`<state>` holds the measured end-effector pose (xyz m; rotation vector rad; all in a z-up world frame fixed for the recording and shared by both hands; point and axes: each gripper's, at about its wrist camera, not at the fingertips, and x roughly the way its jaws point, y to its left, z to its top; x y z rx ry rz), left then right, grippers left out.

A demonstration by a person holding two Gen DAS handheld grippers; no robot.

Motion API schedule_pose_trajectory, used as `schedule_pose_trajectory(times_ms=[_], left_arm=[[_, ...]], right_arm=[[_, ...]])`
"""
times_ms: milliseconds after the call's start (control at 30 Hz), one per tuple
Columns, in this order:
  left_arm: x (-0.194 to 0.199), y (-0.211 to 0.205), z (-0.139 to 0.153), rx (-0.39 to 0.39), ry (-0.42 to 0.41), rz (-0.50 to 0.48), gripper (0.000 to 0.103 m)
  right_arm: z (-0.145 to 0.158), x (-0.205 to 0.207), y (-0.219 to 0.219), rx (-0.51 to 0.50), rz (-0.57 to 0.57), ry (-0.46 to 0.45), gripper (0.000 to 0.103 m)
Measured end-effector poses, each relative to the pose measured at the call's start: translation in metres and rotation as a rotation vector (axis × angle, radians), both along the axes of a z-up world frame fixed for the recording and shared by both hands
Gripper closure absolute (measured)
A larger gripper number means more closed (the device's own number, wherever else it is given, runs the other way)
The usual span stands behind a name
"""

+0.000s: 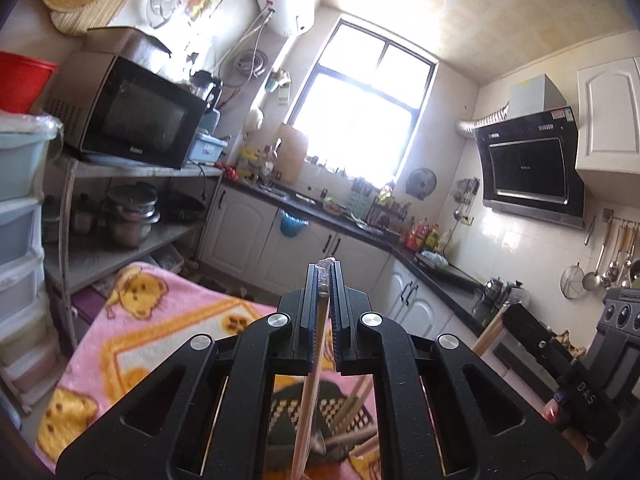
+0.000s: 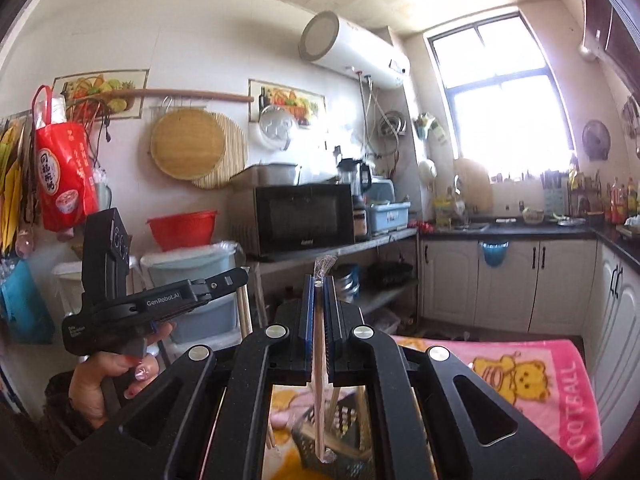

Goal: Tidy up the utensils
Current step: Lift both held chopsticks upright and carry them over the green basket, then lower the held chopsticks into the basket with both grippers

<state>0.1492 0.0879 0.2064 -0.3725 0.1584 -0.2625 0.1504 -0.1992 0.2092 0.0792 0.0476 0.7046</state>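
In the left wrist view my left gripper (image 1: 325, 270) is shut on a pair of pale wooden chopsticks (image 1: 316, 360) in a clear plastic sleeve. The sleeve's crumpled end pokes out past the fingertips. My right gripper (image 2: 320, 280) is likewise shut on a sleeved pair of chopsticks (image 2: 319, 380) that hangs down between the jaws. Under both grippers a dark perforated basket (image 1: 352, 412) (image 2: 344, 452) holds several more chopsticks and rests on a pink bear-print blanket (image 1: 168, 320) (image 2: 540, 380). The left gripper (image 2: 240, 276) also shows at the left of the right wrist view, held by a hand (image 2: 104, 376).
A steel shelf (image 1: 132, 168) with a microwave (image 1: 140, 116) and pots stands to the left. Stacked plastic drawers (image 1: 20, 208) are nearer. Dark countertops (image 1: 360, 228) crowded with bottles run under the window. A range hood (image 1: 528, 164) and hanging ladles (image 1: 612, 264) are on the right.
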Motion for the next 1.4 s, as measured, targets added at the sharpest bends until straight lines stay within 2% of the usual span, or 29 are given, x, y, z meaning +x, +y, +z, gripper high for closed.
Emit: schedule_pose_trajectory(times_ms=[267,533,900,1400], left_arm=[[0.026,0.003,0.012,-0.022,-0.03,0.06,0.1],[0.05,-0.008,-0.005,0.009,-0.037,0.108,0.1],[0.064,-0.028,-0.05,0.069,-0.029,0.109,0.1],[0.072,-0.041,-0.097,0.09,0.068,0.066,0.1]], right_arm=[[0.008,0.018,-0.003,0.007,-0.066,-0.042,0.098],[-0.007,0.037,-0.001,-0.029,-0.151,-0.054,0.098],[-0.047,0.062,0.007,-0.049,-0.194,0.019,0.098],[-0.098,0.08,0.02,-0.071,-0.179,0.153,0.098]])
